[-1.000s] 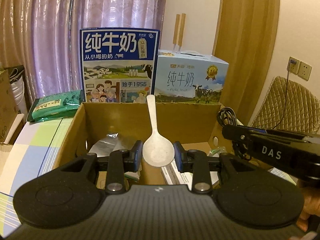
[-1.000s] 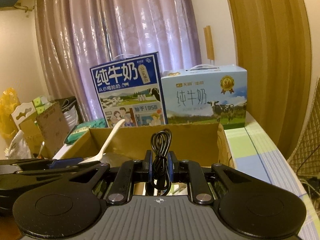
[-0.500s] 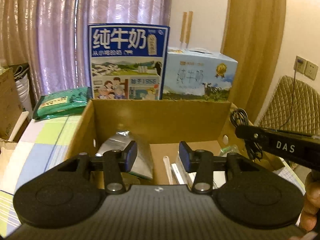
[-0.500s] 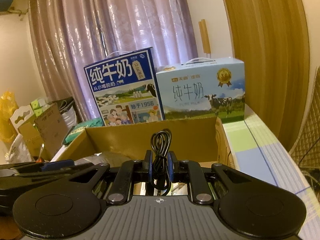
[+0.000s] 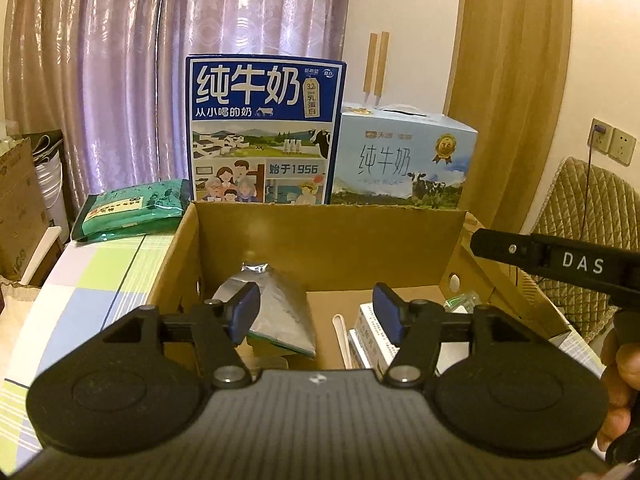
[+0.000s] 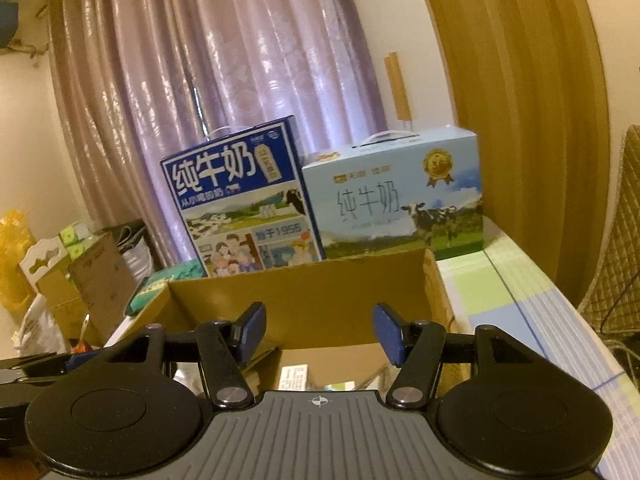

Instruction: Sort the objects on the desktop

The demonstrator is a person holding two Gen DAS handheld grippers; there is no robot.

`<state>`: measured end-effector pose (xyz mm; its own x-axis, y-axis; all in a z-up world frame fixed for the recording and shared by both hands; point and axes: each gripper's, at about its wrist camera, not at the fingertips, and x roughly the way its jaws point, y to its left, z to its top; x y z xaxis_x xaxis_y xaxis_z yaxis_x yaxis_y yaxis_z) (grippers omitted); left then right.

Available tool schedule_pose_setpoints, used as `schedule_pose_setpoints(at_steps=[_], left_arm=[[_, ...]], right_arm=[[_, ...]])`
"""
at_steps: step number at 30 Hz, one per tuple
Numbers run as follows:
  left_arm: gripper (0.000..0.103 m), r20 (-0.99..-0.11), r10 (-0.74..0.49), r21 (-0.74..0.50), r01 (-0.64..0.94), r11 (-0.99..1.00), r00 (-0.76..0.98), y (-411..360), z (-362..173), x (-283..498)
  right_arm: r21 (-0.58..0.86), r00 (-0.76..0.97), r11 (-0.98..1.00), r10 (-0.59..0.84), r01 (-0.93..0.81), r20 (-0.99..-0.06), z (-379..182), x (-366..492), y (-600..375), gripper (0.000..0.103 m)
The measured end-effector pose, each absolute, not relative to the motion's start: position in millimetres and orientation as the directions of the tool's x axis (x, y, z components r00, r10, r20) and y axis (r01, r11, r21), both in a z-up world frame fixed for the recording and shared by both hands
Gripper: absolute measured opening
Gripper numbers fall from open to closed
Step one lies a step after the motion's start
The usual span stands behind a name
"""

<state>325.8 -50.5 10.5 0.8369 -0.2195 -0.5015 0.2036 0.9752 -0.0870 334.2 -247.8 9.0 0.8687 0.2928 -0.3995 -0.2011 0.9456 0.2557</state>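
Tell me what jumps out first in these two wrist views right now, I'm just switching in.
The open cardboard box fills the middle, with a silver foil pouch lying at its left and a white spoon beside small white cartons to the right. Behind it stand a dark blue milk carton and a light blue milk case, against purple curtains. Both the left gripper and right gripper hang open and empty above the box.

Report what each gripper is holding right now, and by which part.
Nothing is held. The left gripper and the right gripper both stand open and empty above the cardboard box.
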Motion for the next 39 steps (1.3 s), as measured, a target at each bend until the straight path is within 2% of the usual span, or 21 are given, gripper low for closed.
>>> schedule_pose_setpoints(at_steps=[5, 13, 23, 29, 34, 39], left_arm=[[0.073, -0.505, -0.214, -0.068, 0.209, 0.976, 0.836, -52, 10, 324], [0.085, -0.509, -0.206, -0.052, 0.209, 0.976, 0.836, -55, 9, 322], [0.101, -0.487, -0.197, -0.044, 0.202, 0.978, 0.851, -52, 14, 311], [0.102, -0.488, -0.183, -0.031, 0.193, 0.981, 0.854, -49, 17, 291], [0.102, -0.499, -0.186, -0.083, 0.167, 0.982, 0.847, -38, 25, 256], [0.102, -0.520, -0.138, -0.092, 0.105, 0.990, 0.843, -34, 43, 207]], right_arm=[[0.254, 0.872, 0.950, 0.275, -0.182, -0.404, 9, 334, -253, 0.060], [0.241, 0.872, 0.955, 0.264, -0.175, -0.412, 8, 331, -253, 0.068], [0.203, 0.882, 0.965, 0.235, -0.163, -0.409, 12, 314, -253, 0.096], [0.215, 0.878, 0.967, 0.217, -0.135, -0.427, 12, 286, -265, 0.101], [0.225, 0.875, 0.968, 0.202, -0.110, -0.441, 13, 248, -275, 0.101], [0.250, 0.864, 0.963, 0.211, -0.103, -0.458, 15, 201, -281, 0.101]])
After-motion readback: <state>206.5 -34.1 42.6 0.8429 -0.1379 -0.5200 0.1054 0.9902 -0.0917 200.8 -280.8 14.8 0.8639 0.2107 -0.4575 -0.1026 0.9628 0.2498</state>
